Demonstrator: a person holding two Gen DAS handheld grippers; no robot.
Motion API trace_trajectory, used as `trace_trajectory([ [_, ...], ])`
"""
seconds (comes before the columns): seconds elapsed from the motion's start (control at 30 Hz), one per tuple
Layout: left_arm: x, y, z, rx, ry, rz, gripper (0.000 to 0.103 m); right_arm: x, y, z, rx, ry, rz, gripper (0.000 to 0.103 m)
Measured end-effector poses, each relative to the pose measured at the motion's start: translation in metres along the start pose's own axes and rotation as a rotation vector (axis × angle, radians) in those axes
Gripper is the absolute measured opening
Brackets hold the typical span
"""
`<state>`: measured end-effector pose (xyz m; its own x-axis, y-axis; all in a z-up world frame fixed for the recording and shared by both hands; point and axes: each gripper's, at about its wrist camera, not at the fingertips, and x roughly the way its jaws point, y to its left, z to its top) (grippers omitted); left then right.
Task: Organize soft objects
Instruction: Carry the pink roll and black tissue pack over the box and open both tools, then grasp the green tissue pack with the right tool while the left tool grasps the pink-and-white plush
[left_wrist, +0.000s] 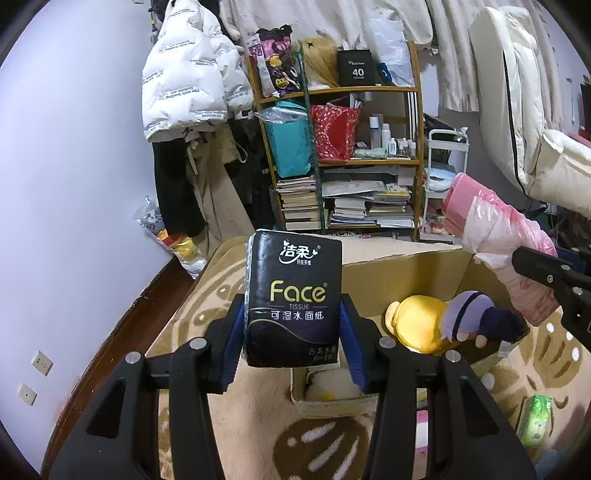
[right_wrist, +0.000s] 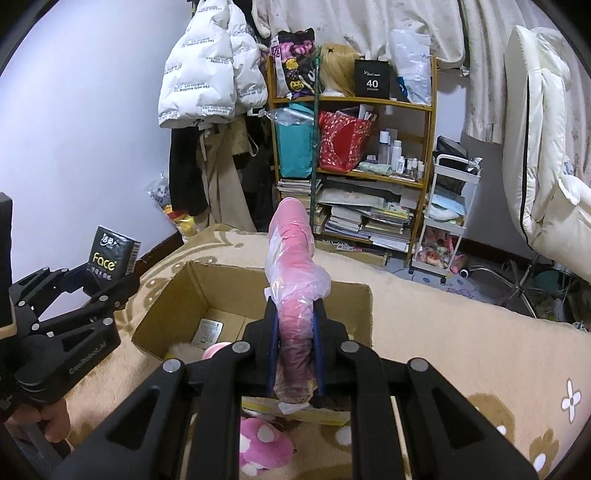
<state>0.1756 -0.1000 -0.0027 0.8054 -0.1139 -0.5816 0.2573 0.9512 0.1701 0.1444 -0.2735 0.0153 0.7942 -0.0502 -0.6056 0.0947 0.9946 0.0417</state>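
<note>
My left gripper (left_wrist: 291, 325) is shut on a black "Face" tissue pack (left_wrist: 293, 295), held upright just left of an open cardboard box (left_wrist: 402, 269) on the beige bedspread. The box holds a yellow and purple plush doll (left_wrist: 436, 325) and a white plush (left_wrist: 332, 384). My right gripper (right_wrist: 295, 354) is shut on a pink roll wrapped in clear plastic (right_wrist: 295, 273), held above the box (right_wrist: 221, 291). The left gripper and tissue pack (right_wrist: 112, 256) show at the left of the right wrist view. The pink roll (left_wrist: 498, 236) shows at the right of the left wrist view.
A green tissue pack (left_wrist: 535, 421) lies on the bedspread right of the box. A pink spotted plush (right_wrist: 262, 443) lies in front of the box. A cluttered wooden shelf (left_wrist: 343, 147), hanging jackets, a white trolley (right_wrist: 450, 214) and a white chair stand beyond the bed.
</note>
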Motion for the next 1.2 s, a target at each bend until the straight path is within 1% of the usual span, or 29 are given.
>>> trace_trajectory([
  [0.1, 0.01, -0.007, -0.006, 0.028, 0.02, -0.001, 0.046, 0.008, 0.001, -0.004, 0.001, 0.023, 0.008, 0.017],
  [0.27, 0.022, -0.007, -0.015, 0.007, 0.063, -0.038, 0.047, 0.025, 0.004, -0.018, 0.006, 0.091, 0.036, 0.017],
  [0.37, 0.026, -0.008, -0.017, 0.006, 0.07, -0.102, 0.048, 0.032, 0.007, -0.026, -0.005, 0.12, 0.05, 0.017],
  [0.47, 0.031, -0.008, -0.017, 0.003, 0.081, -0.114, 0.048, 0.036, 0.006, -0.031, 0.001, 0.144, 0.064, 0.017],
  [0.53, 0.035, -0.008, -0.016, -0.003, 0.09, -0.119, 0.054, 0.038, 0.004, -0.032, 0.018, 0.147, 0.071, 0.02],
  [0.57, 0.035, -0.008, -0.016, -0.003, 0.088, -0.113, 0.059, 0.038, 0.002, -0.032, 0.032, 0.145, 0.079, 0.021],
  [0.63, 0.036, -0.008, -0.017, 0.001, 0.081, -0.098, 0.063, 0.036, -0.001, -0.031, 0.046, 0.132, 0.081, 0.021],
  [0.7, 0.035, -0.008, -0.017, -0.001, 0.084, -0.099, 0.07, 0.034, -0.001, -0.03, 0.045, 0.125, 0.099, 0.022],
  [0.73, 0.035, -0.007, -0.017, -0.006, 0.085, -0.101, 0.072, 0.032, 0.0, -0.029, 0.036, 0.121, 0.096, 0.029],
  [0.77, 0.034, -0.005, -0.018, -0.012, 0.087, -0.102, 0.079, 0.03, 0.0, -0.029, 0.029, 0.119, 0.091, 0.042],
  [0.8, 0.034, -0.004, -0.018, -0.016, 0.087, -0.101, 0.084, 0.027, 0.001, -0.028, 0.023, 0.114, 0.086, 0.05],
  [0.83, 0.033, -0.003, -0.019, -0.019, 0.087, -0.1, 0.086, 0.025, 0.002, -0.028, 0.021, 0.106, 0.082, 0.061],
  [0.87, 0.033, -0.002, -0.02, -0.019, 0.095, -0.096, 0.088, 0.02, 0.002, -0.029, 0.021, 0.088, 0.074, 0.067],
  [0.9, 0.034, -0.002, -0.021, -0.018, 0.103, -0.094, 0.088, 0.015, 0.003, -0.029, 0.021, 0.07, 0.065, 0.069],
  [0.93, 0.034, -0.001, -0.022, -0.017, 0.113, -0.093, 0.088, 0.012, 0.003, -0.029, 0.02, 0.062, 0.06, 0.074],
  [0.97, 0.034, 0.0, -0.022, -0.019, 0.118, -0.088, 0.088, 0.01, 0.003, -0.029, 0.018, 0.06, 0.058, 0.08],
  [1.03, 0.031, 0.003, -0.023, -0.023, 0.122, -0.082, 0.088, 0.005, 0.002, -0.028, 0.016, 0.061, 0.057, 0.089],
  [1.1, 0.026, 0.006, -0.024, -0.029, 0.124, -0.081, 0.092, 0.0, 0.002, -0.029, 0.013, 0.055, 0.06, 0.094],
  [1.13, 0.024, 0.008, -0.024, -0.028, 0.122, -0.08, 0.092, -0.003, 0.001, -0.029, 0.011, 0.052, 0.057, 0.1],
  [1.17, 0.021, 0.009, -0.025, -0.023, 0.122, -0.076, 0.093, -0.006, 0.001, -0.029, 0.009, 0.051, 0.05, 0.103],
  [1.2, 0.018, 0.01, -0.025, -0.02, 0.122, -0.073, 0.093, -0.01, 0.0, -0.03, 0.008, 0.047, 0.043, 0.103],
])
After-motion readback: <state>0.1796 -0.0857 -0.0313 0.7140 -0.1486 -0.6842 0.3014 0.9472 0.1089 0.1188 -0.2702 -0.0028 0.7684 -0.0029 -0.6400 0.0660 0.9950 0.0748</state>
